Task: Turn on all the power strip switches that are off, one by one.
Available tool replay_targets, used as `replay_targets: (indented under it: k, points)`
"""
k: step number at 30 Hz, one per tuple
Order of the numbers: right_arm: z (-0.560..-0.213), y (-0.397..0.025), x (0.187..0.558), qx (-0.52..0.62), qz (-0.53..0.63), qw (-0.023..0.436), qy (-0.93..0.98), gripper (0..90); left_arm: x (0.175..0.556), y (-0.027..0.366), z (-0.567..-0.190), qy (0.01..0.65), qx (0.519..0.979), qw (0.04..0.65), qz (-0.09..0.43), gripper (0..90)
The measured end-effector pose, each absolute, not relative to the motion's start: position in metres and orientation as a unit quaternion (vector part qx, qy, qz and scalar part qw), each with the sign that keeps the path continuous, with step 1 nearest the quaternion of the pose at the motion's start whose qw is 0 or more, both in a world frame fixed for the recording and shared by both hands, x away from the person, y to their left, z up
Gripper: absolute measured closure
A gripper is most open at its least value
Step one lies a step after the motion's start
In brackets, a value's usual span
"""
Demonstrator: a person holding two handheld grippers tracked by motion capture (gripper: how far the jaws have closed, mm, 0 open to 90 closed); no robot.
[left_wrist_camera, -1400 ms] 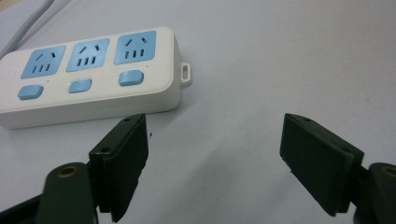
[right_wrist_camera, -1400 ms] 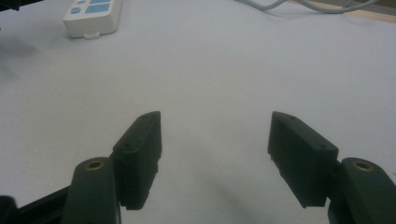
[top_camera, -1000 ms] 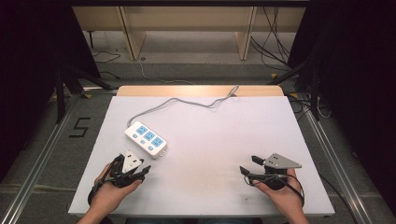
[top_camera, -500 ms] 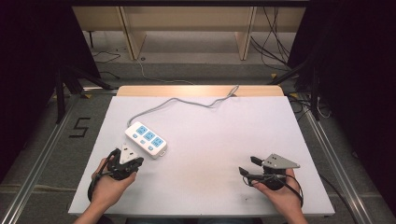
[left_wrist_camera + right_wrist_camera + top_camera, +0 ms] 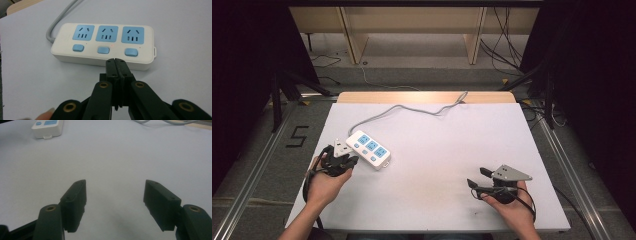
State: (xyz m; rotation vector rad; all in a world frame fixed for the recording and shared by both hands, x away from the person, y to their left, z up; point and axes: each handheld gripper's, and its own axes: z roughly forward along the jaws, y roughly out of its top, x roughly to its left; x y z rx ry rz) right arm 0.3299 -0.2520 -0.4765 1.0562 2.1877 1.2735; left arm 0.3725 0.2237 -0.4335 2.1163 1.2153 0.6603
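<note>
Lying near the left edge of the white table [image 5: 437, 150] is a white power strip [image 5: 368, 149] with three blue sockets and three blue buttons; its grey cord [image 5: 412, 108] runs away toward the far edge of the table and curls there; in the left gripper view the power strip [image 5: 105, 43] lies flat, its long side turned to the jaws, and the middle button [image 5: 103, 50] sits right past the jaw tips. The left gripper [image 5: 346, 161] is just beside the power strip, on its near left side, close to the left edge of the table; in the left gripper view the left gripper [image 5: 115, 65] has its two black jaws pressed tight together with nothing between them; the tips are very close to the side of the strip, but I cannot tell if they touch it. The right gripper [image 5: 476, 178] is near the front right corner of the table, well apart from the power strip; in the right gripper view the right gripper [image 5: 115, 191] has its jaws spread wide and holds nothing, with bare white table between them; the end of the power strip [image 5: 47, 127] shows far off at the top left there. A hand [image 5: 324, 182] holds the left gripper, and another hand [image 5: 512, 212] holds the right one.
</note>
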Motion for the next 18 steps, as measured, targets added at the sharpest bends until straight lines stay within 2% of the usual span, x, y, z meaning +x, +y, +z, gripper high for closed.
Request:
replay_targets:
  k: [18]
  points:
    - [-0.476,-0.250,0.329,0.371,0.455,0.199,0.785,35.8,0.396,0.231,-0.426,0.484,0.789,0.282,0.254,89.8]
